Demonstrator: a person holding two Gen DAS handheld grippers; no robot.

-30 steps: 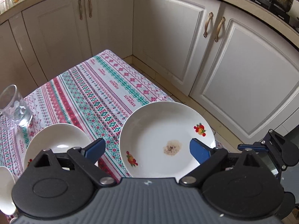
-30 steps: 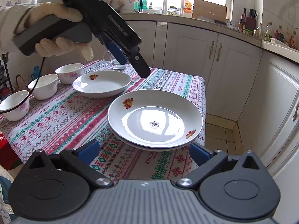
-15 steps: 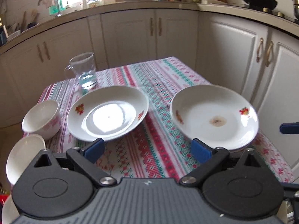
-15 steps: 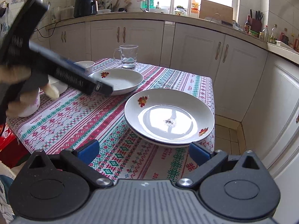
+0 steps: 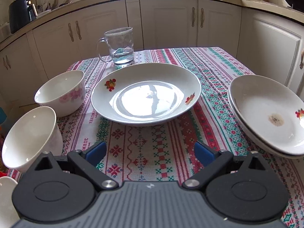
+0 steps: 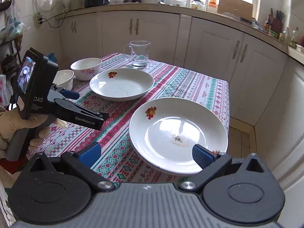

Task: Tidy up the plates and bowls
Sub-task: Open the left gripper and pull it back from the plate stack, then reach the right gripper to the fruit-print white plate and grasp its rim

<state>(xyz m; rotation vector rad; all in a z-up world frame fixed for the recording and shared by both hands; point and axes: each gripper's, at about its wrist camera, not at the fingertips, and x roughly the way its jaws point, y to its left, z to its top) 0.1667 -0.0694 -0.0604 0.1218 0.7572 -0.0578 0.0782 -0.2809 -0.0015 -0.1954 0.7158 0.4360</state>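
A white fruit-print plate (image 5: 146, 95) lies mid-table, just ahead of my left gripper (image 5: 150, 153), whose jaws stand wide open with only tablecloth between them. A stack of two like plates (image 5: 266, 114), the top one stained, sits at the right edge. Two white bowls (image 5: 60, 93) (image 5: 30, 138) stand to the left. In the right wrist view my right gripper (image 6: 146, 153) is open. Its right pad (image 6: 202, 155) overlaps the near rim of the stacked plates (image 6: 178, 134). The left gripper (image 6: 89, 106) hovers left, near the single plate (image 6: 121, 83).
A glass mug (image 5: 121, 45) with a little water stands behind the single plate. A third white bowl's rim (image 5: 5, 199) shows at the lower left. The stack lies by the table's (image 6: 209, 87) right corner, with floor and cream cabinets (image 6: 247, 60) beyond. A gloved hand (image 6: 11, 125) holds the left gripper.
The left gripper swung away from the stained stack, sank lower and now faces the single plate. The right gripper came closer to the stack, its right pad now over the near rim.
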